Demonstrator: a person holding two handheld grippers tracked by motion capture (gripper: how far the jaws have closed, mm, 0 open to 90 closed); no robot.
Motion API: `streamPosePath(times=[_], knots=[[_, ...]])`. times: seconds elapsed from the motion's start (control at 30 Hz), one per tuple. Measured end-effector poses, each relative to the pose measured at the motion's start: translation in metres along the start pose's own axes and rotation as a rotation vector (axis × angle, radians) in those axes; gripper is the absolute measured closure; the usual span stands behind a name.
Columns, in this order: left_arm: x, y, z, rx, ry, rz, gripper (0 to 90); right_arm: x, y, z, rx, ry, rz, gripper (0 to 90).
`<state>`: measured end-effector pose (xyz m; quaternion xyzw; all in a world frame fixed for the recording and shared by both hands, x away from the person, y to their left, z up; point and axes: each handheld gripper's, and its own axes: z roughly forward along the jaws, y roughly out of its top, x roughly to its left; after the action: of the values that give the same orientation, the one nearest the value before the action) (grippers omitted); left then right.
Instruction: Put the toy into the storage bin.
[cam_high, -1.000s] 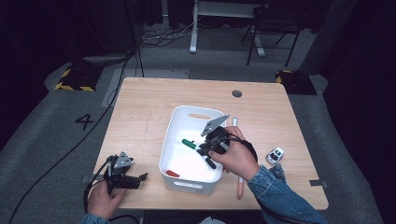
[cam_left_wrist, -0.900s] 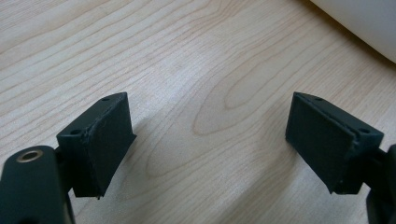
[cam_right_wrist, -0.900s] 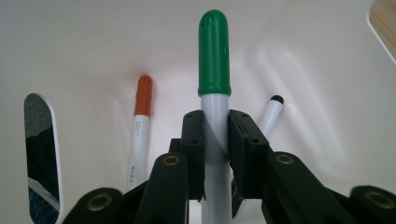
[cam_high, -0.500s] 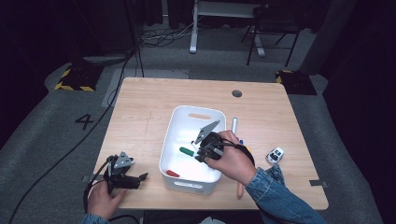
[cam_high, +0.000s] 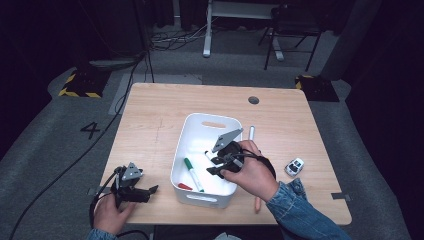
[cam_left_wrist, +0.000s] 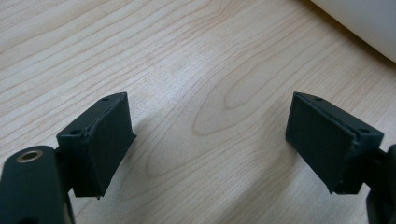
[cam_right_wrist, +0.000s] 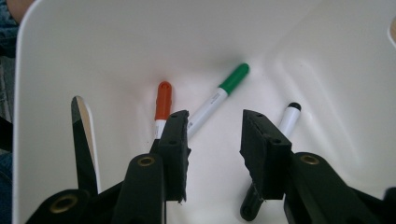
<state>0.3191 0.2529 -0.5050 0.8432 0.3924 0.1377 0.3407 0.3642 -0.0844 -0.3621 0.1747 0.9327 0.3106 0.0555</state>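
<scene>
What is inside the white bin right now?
White bin holds a green-capped marker, a red-capped marker and a black-capped marker. The right gripper covers the bin floor beneath it.

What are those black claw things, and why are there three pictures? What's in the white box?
A person sits at a wooden table and holds a squeezy two-fingered grabber in each hand. One picture looks down from above. The other two come from little cameras riding on the grabbers, looking along their black fingers. The left gripper rests on the table, jaws wide, holding nothing. The right gripper hangs over the white bin; its jaws have just been opening and nothing is pinched between them. In the bin lie three markers: a green-capped one, a red-capped one and a black-capped one. Beside the bin sit another marker and a toy car.
</scene>
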Motion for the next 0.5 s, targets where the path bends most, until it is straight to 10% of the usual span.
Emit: streamPosePath(times=[0.5], knots=[[0.0, 0.0, 0.0, 0.0, 0.0, 0.0, 15.1, -0.018, -0.026, -0.051, -0.103, -0.072, 0.09, 62.7]])
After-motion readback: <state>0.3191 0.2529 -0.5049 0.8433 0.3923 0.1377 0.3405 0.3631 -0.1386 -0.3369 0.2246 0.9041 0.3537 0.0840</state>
